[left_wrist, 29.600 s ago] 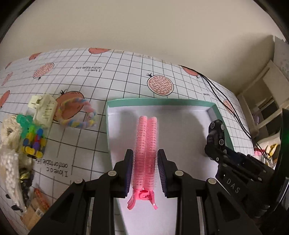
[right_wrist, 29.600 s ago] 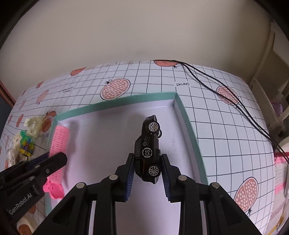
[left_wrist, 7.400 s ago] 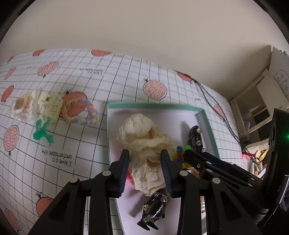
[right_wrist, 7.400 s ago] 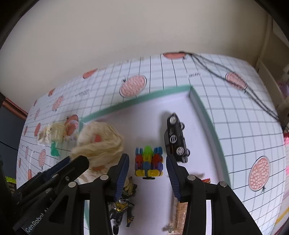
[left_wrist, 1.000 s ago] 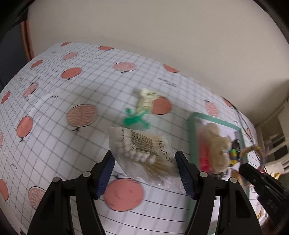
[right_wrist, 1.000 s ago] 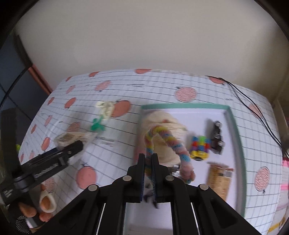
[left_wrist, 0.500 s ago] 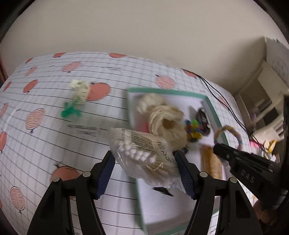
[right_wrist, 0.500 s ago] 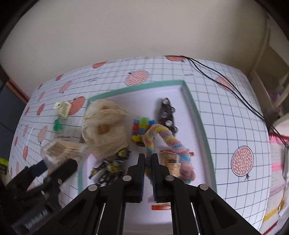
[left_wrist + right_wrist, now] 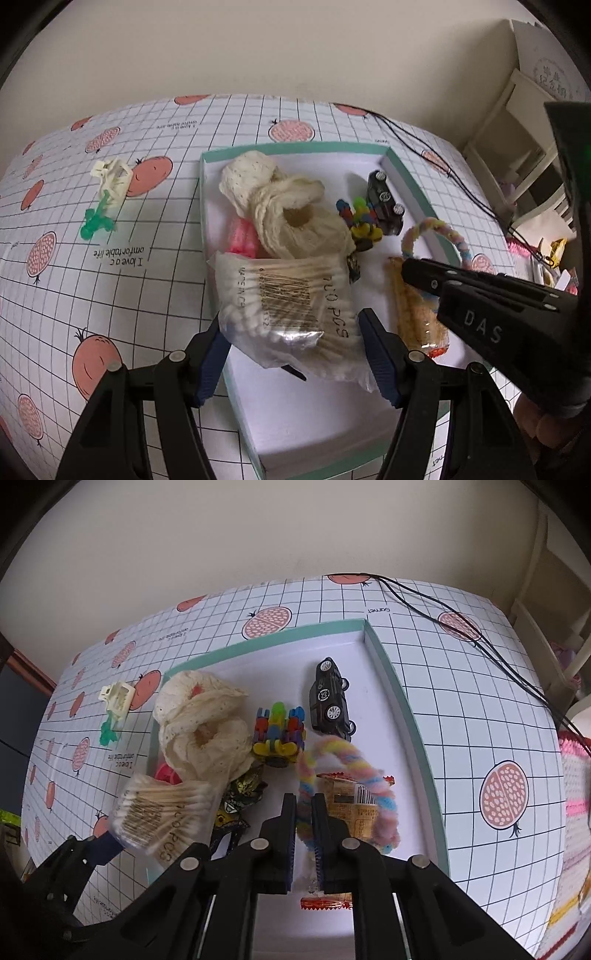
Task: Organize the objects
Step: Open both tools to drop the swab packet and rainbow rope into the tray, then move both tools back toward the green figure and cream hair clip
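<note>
My left gripper (image 9: 291, 343) is shut on a clear bag of cotton swabs (image 9: 288, 302), held above the near left part of the teal-rimmed white tray (image 9: 295, 147). My right gripper (image 9: 304, 812) is shut on a pastel twisted hair ring (image 9: 347, 764), which hangs over a snack packet (image 9: 347, 797) in the tray (image 9: 399, 701). The same ring (image 9: 439, 230) and right gripper arm (image 9: 480, 295) show at the right of the left wrist view. In the tray lie a cream lace cloth (image 9: 291, 210), a pink roller (image 9: 242, 240), a coloured block toy (image 9: 279, 734) and a black toy car (image 9: 330, 699).
A cream hair claw (image 9: 112, 175) and a green plastic piece (image 9: 96, 223) lie on the grid-patterned tablecloth left of the tray. Black cables (image 9: 461, 620) run across the table's back right. A dark robot figure (image 9: 240, 797) lies in the tray. White shelving (image 9: 524, 155) stands at right.
Both grippers swung from the left side of the table to over the tray, carrying the swab bag and the hair ring. Both came lower and closer to the tray in the last half second.
</note>
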`<move>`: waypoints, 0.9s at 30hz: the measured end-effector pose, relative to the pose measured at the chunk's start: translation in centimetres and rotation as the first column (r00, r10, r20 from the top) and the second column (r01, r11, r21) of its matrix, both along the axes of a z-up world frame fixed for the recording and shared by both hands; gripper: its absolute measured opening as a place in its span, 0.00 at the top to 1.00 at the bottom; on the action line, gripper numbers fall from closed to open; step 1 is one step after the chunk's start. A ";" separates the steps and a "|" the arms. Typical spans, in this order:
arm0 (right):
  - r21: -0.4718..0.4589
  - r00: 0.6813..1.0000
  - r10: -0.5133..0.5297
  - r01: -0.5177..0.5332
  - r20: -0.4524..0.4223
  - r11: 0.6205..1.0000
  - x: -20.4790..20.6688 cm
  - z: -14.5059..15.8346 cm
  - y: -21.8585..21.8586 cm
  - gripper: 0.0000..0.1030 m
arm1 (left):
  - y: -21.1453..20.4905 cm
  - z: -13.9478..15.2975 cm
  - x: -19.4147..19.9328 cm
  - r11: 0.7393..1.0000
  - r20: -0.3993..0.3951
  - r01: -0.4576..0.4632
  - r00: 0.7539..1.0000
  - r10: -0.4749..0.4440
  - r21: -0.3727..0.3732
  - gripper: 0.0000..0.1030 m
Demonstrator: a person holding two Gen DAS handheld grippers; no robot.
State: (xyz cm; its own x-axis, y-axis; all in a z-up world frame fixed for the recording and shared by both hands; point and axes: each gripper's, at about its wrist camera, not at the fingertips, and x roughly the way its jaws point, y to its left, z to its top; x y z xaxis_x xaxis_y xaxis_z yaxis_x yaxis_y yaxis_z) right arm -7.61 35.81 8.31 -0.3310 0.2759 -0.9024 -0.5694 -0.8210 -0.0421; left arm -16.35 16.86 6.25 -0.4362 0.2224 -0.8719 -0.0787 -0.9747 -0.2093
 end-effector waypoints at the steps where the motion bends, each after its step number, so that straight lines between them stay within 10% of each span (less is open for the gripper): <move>1: 0.003 1.000 -0.003 0.003 0.003 1.000 0.0 0.0 0.0 0.89 | 0.0 -0.1 0.0 1.000 0.008 0.001 1.000 -0.001 0.000 0.32; 27: 0.010 0.998 -0.011 0.011 -0.062 1.000 0.2 2.4 -0.5 0.87 | -0.7 2.3 0.2 0.999 -0.031 0.047 0.998 -0.046 0.009 0.28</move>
